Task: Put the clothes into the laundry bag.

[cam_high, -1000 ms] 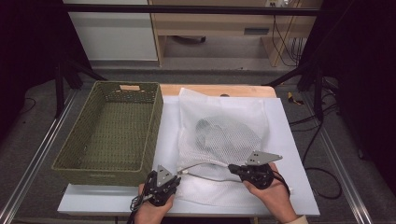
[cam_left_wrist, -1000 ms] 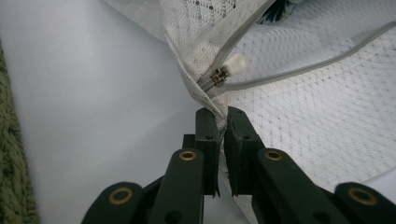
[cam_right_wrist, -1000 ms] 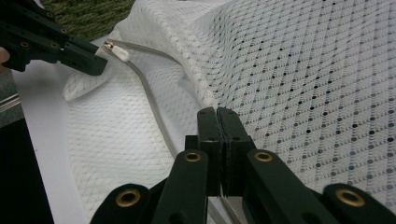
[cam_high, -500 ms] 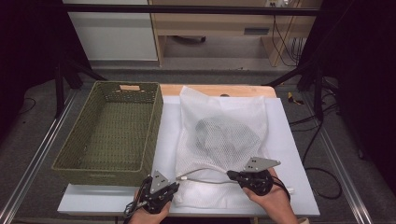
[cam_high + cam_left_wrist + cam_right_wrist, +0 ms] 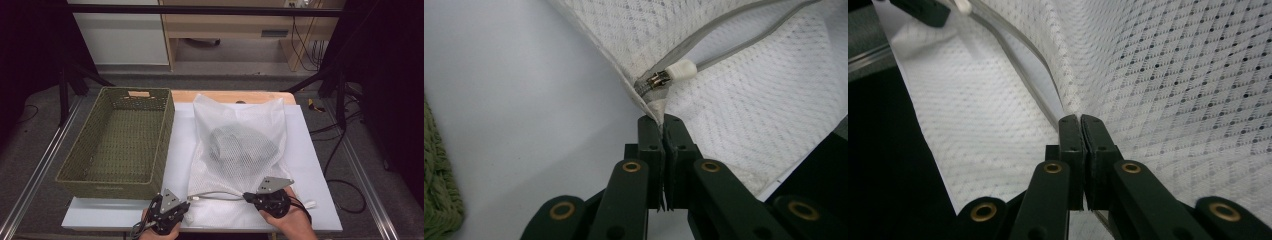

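Observation:
A white mesh laundry bag (image 5: 222, 117) lies on the white table (image 5: 310, 150) with a dark grey garment (image 5: 240, 145) inside it. Its zipper edge runs along the near side as a grey strip (image 5: 215, 195). My left gripper (image 5: 187, 205) is shut on the bag's near left corner (image 5: 659, 107), just below the white-tipped zipper pull (image 5: 674, 72). In the left gripper view its jaws (image 5: 663, 120) pinch the mesh seam. My right gripper (image 5: 247, 196) is shut on the mesh edge beside the zipper, with its jaws pressed together (image 5: 1080, 119) on the fabric.
A green woven basket (image 5: 115, 182) stands to the left of the bag, and its corner is visible (image 5: 439, 190) near my left gripper. Black stand legs and cables lie on the floor beyond the table. A wooden board edge (image 5: 230, 96) lies behind the bag.
Both hands have drawn slightly toward the near table edge, and the bag's zipper edge has come with them. Both grips are unchanged.

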A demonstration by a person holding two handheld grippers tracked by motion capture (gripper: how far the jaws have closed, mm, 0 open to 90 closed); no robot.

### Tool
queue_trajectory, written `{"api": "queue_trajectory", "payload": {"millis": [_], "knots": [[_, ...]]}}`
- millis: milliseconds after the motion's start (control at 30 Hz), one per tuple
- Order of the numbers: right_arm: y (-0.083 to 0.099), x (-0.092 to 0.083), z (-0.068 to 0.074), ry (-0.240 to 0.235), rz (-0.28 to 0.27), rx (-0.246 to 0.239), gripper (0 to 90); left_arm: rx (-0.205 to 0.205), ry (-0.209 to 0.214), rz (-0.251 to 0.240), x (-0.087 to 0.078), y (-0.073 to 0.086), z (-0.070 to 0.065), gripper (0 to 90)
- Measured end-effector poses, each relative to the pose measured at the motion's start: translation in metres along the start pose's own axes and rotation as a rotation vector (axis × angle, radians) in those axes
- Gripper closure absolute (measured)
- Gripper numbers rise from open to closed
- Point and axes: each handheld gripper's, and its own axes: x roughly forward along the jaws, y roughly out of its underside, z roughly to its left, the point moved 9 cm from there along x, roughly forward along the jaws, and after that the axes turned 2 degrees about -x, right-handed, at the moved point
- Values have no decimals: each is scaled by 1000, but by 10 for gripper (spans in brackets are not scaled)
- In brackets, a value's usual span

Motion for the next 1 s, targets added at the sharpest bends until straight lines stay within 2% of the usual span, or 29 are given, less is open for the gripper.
{"api": "queue_trajectory", "payload": {"millis": [100,167,267,433,667,733,900,1000], "knots": [[4,5,-1,10,30,-5,875,7,-15,5,1,1,4,839],[5,7,-2,11,40,-4,869,-5,-22,-3,2,0,5,777],[5,10,-2,10,35,-7,856,12,-45,5,2,1,6,651],[2,11,0,10,25,-21,786,10,-65,7,4,2,7,528],[-2,8,-2,29,-2,-20,568,17,-93,1,1,3,10,414],[-4,8,-3,42,-16,-19,483,22,-88,1,-1,3,9,398],[-11,5,-6,82,-64,-40,301,26,-73,-34,-7,0,4,349],[-16,3,-7,110,-89,-45,217,15,-67,-53,-8,-2,2,320]]}}
